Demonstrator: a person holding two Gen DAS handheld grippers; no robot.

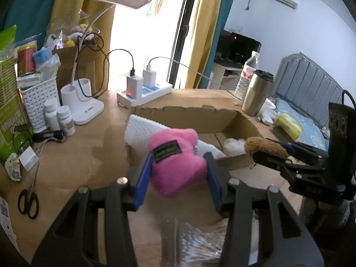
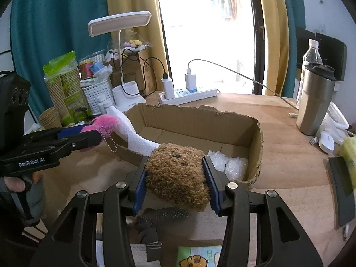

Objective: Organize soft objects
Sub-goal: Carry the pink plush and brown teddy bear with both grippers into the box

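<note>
My left gripper (image 1: 179, 166) is shut on a pink plush toy (image 1: 175, 162) with a black label and a bead chain, held above the near left edge of an open cardboard box (image 1: 189, 118). It also shows in the right wrist view (image 2: 89, 133) with the pink plush toy (image 2: 104, 123). My right gripper (image 2: 174, 174) is shut on a brown curly plush toy (image 2: 175, 174), held over the box's (image 2: 200, 120) near side. The right gripper (image 1: 267, 153) with the brown toy (image 1: 264, 145) shows at the right of the left wrist view.
White foam wrap (image 2: 131, 131) drapes over the box's left wall; bubble wrap (image 2: 229, 163) lies inside. A desk lamp (image 1: 89, 109), power strip (image 1: 144, 91), white basket (image 1: 37, 100), pill bottles (image 1: 60, 118), scissors (image 1: 29, 200), steel tumbler (image 2: 316, 100) and water bottle (image 2: 311, 53) stand around.
</note>
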